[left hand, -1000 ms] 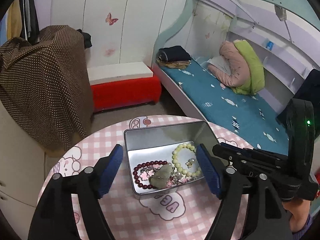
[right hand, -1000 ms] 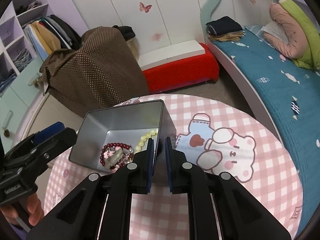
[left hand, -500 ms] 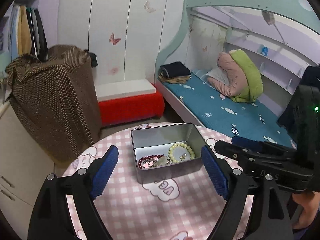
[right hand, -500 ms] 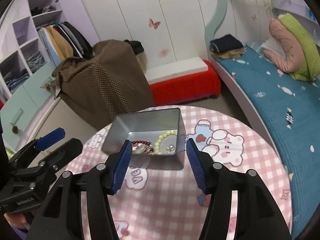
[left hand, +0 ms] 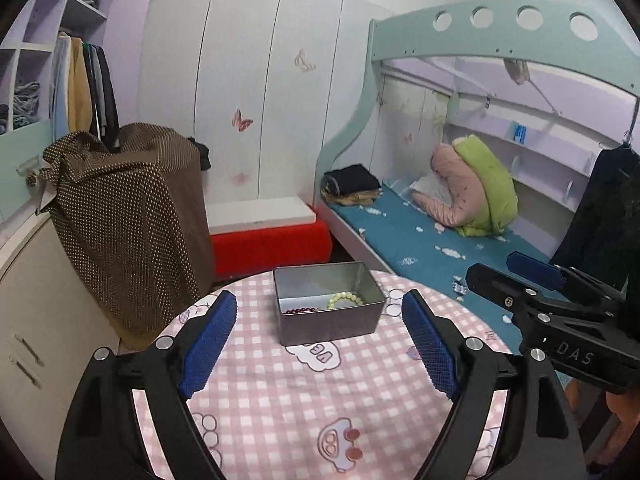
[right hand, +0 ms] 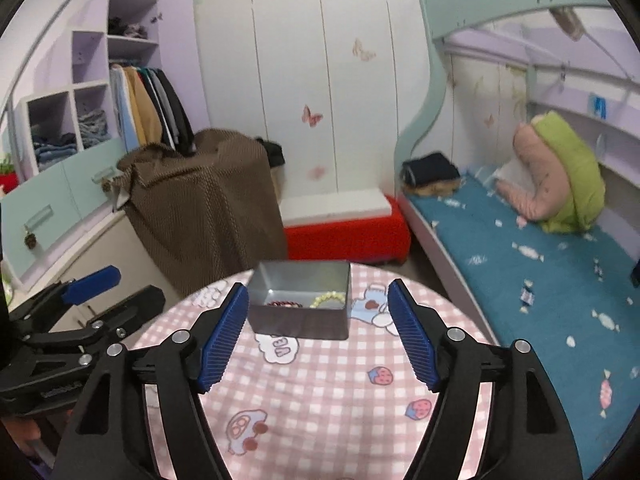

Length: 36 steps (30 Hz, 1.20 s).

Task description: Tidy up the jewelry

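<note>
A grey metal tin [left hand: 328,322] stands on the far part of a round table with a pink checked cloth [left hand: 304,396]. It also shows in the right wrist view [right hand: 300,322]. Inside lie a dark red bead bracelet [left hand: 299,311] and a pale green bead bracelet [left hand: 345,298]. My left gripper [left hand: 318,346] is open and empty, held back from the tin above the table. My right gripper [right hand: 318,334] is open and empty, also back from the tin. Each gripper shows at the edge of the other's view.
A bunk bed with a teal mattress [left hand: 432,248] runs along the right. A red bench [left hand: 272,240] stands behind the table. A piece of furniture under a brown dotted cloth [left hand: 128,220] stands at the left, with cabinets [right hand: 52,204] beyond.
Both grippers have pulled back and up from the tin. The right gripper, shut a second ago near the tin's rim, has opened wide. The tin looks smaller and farther off.
</note>
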{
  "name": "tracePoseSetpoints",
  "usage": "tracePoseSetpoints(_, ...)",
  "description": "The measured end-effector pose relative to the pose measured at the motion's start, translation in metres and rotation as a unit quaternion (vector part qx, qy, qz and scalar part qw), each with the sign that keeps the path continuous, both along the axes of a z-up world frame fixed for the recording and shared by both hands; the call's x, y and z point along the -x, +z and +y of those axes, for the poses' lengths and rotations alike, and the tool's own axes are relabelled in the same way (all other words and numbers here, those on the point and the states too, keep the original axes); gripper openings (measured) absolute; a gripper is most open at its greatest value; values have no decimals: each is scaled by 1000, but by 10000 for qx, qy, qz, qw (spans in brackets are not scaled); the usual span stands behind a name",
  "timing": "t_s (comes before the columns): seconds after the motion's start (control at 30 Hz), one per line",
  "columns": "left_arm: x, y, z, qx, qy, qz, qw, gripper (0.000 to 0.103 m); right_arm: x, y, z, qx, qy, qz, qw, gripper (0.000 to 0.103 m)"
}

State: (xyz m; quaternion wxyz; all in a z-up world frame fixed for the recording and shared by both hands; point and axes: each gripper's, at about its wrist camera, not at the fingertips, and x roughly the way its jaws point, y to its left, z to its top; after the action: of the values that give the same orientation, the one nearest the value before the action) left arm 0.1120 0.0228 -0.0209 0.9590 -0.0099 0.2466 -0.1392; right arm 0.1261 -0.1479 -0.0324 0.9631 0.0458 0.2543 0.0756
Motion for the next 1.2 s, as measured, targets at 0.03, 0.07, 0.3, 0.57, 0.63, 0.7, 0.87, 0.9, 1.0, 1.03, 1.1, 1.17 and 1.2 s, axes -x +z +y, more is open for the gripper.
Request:
tracePoseSetpoints(0.03, 6, 3, 0, 19, -25, -54, 10000, 82, 6, 4, 1, 29, -16, -69, 10000, 73)
tracePoseSetpoints(0.07, 13, 6, -1, 32, -37, -124, 9999, 82, 15, 8, 2, 40, -21, -169, 9998, 73)
tracePoseSetpoints(0.3, 59, 26, -3, 44, 11, -656, 9978, 82, 65, 34, 7, 262, -217, -728, 9968, 79)
tracePoseSetpoints(0.57, 98, 40, 1, 214, 87, -1151, 9931, 82, 113, 55, 7, 416, -390, -1285, 9901, 83)
tracePoseSetpoints(0.63, 104, 41, 1, 188, 67, -1245, 9920, 82, 121, 57, 11, 477, -494, -1480, 9866, 84)
tracePoseSetpoints(0.7, 109, 41, 1, 151, 122, -1350, 9907, 82, 127, 60, 15, 520, -572, -1622, 9837, 85)
tracePoseSetpoints(0.87, 119, 39, 4, 212, 336, -1590, 9865, 96, 137, 60, 19, 623, -621, -1790, 9799, 86)
tracePoseSetpoints(0.9, 119, 38, 5, 258, 383, -1588, 9862, 96, 136, 59, 20, 609, -595, -1788, 9802, 86)
tracePoseSetpoints(1.0, 115, 36, 5, 323, 344, -1475, 9879, 96, 134, 58, 22, 621, -583, -1748, 9809, 86)
tracePoseSetpoints(1.03, 114, 35, 6, 322, 350, -1459, 9882, 96, 134, 58, 22, 640, -587, -1757, 9806, 86)
tracePoseSetpoints(1.1, 112, 34, 6, 283, 385, -1443, 9884, 96, 133, 57, 23, 671, -610, -1776, 9799, 86)
tracePoseSetpoints(1.17, 112, 32, 8, 250, 417, -1451, 9882, 96, 135, 57, 24, 694, -615, -1821, 9789, 86)
tracePoseSetpoints(1.2, 112, 32, 7, 235, 421, -1452, 9882, 96, 135, 56, 24, 713, -619, -1831, 9786, 86)
